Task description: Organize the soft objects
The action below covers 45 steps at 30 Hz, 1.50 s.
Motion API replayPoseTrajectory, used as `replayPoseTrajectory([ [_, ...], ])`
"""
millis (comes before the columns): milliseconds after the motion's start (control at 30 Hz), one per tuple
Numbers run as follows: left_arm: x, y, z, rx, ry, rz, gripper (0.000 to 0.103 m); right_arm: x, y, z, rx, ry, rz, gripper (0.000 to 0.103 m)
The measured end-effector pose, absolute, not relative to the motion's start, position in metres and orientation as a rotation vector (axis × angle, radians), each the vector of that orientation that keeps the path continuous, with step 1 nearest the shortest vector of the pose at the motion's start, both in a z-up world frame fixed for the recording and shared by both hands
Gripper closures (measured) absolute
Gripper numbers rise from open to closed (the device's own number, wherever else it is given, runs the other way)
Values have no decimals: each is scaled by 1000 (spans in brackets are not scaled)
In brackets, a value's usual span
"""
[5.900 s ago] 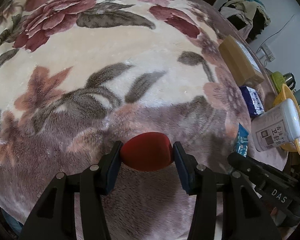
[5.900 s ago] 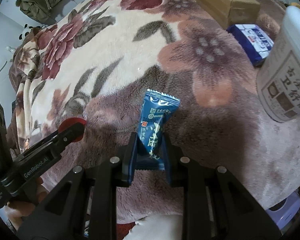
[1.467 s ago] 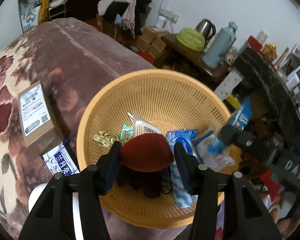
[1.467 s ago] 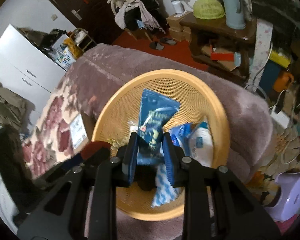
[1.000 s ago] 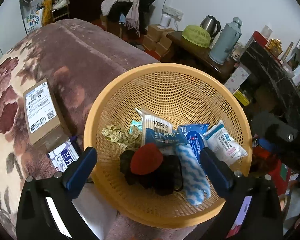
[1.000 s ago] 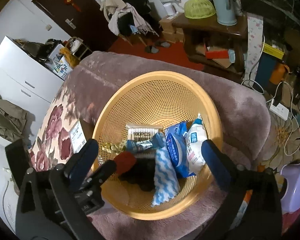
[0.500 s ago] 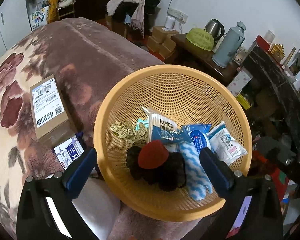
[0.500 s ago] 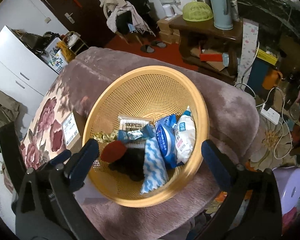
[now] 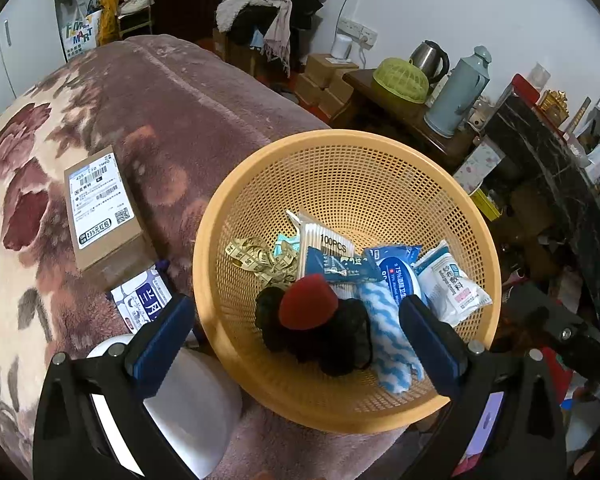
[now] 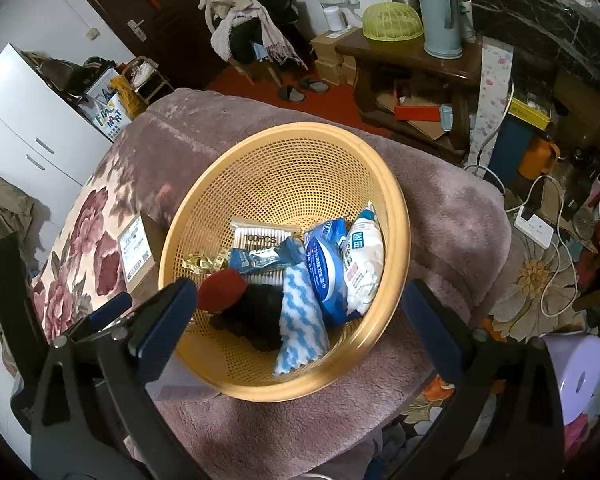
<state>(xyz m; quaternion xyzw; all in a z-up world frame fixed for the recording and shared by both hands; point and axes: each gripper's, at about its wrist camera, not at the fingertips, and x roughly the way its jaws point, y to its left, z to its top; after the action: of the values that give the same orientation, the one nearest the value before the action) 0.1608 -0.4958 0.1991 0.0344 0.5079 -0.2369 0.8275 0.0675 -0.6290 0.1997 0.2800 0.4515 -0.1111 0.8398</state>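
Hovering over basket (image 9: pixel 340 148) — both claws spread, empty; red sponge (image 9: pixel 308 307) inside.

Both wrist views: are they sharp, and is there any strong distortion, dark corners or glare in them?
Left wrist view: sharp at the basket, print on the swab pack readable; fisheye bends the wall edges, corners black, open left tongs large at the bottom. Right wrist view: equally sharp, same curved edges and black corners; light is soft, no hard glare; open right tongs shade the blanket below.

- Left gripper (image 9: pixel 296 332): jaws now spread wide; red sponge (image 9: pixel 308 307) released into basket (image 9: pixel 340 160).
- Right gripper (image 10: pixel 300 320): jaws now wide; blue packet (image 10: pixel 260 258) lies in basket.
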Motion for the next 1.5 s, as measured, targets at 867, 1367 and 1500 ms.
replayPoseTrajectory([
  [867,156,-491,206,59,1075,-498,1,64,-628,205,579,955,-236,0],
  [1367,149,-483,211,46,1073,-488,1,61,-626,213,563,947,-235,0],
  [1500,146,-476,211,25,1067,-483,1,60,-625,215,558,944,-232,0],
])
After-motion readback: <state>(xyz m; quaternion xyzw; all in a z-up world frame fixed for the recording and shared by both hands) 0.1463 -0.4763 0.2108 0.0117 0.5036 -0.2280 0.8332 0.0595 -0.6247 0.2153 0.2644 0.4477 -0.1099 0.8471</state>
